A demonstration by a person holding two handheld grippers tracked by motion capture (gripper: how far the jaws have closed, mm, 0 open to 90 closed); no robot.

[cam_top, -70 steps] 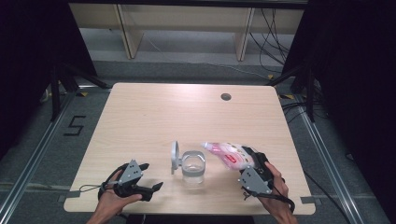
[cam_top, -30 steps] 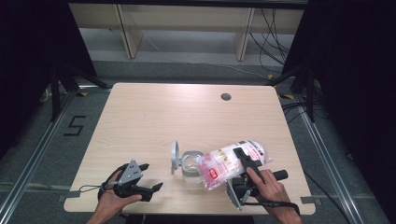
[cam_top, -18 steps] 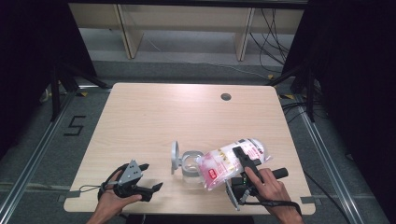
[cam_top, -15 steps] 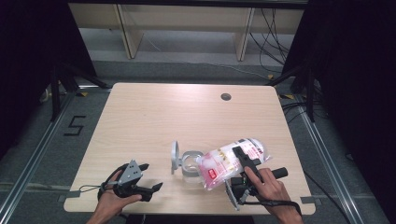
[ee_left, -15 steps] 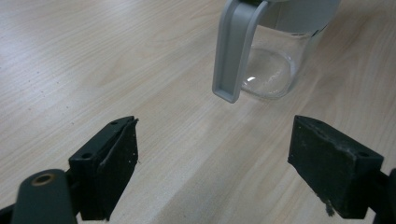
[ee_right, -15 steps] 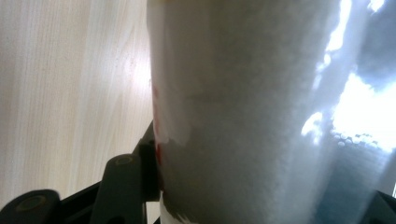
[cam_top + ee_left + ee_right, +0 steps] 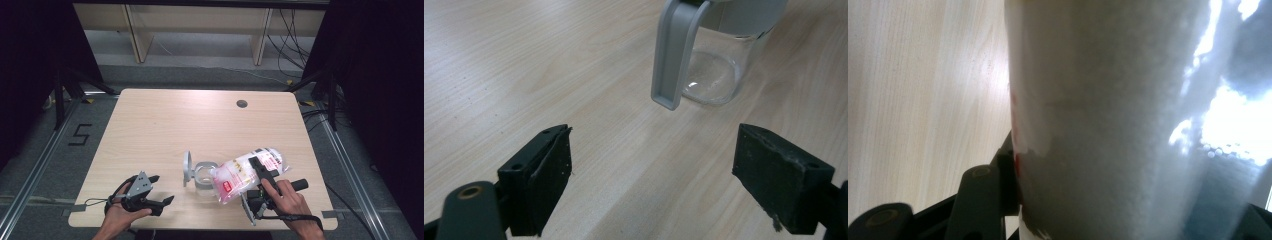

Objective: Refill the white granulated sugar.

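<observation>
A clear glass jar (image 7: 202,176) stands near the table's front edge, its grey lid (image 7: 187,168) flipped open to the left. My right gripper (image 7: 261,176) is shut on a plastic bag of white grains (image 7: 246,171) with red print. The bag is tilted, its lower end at the jar's mouth. In the right gripper view the bag (image 7: 1128,115) presses against the jaws. My left gripper (image 7: 161,189) rests open at the front left, apart from the jar. Its view shows the jar (image 7: 716,70) and the hanging grey lid (image 7: 672,55) ahead of the spread jaws.
The light wooden table (image 7: 165,125) has a round cable hole (image 7: 242,103) at the back right. Dark stands and cables flank the table on the floor. A light shelf unit (image 7: 195,25) stands beyond the far edge.
Earlier the bag lay lower to the right of the jar; my right gripper has since raised and tilted it toward the jar's mouth. Over the last second nothing visibly moved.
</observation>
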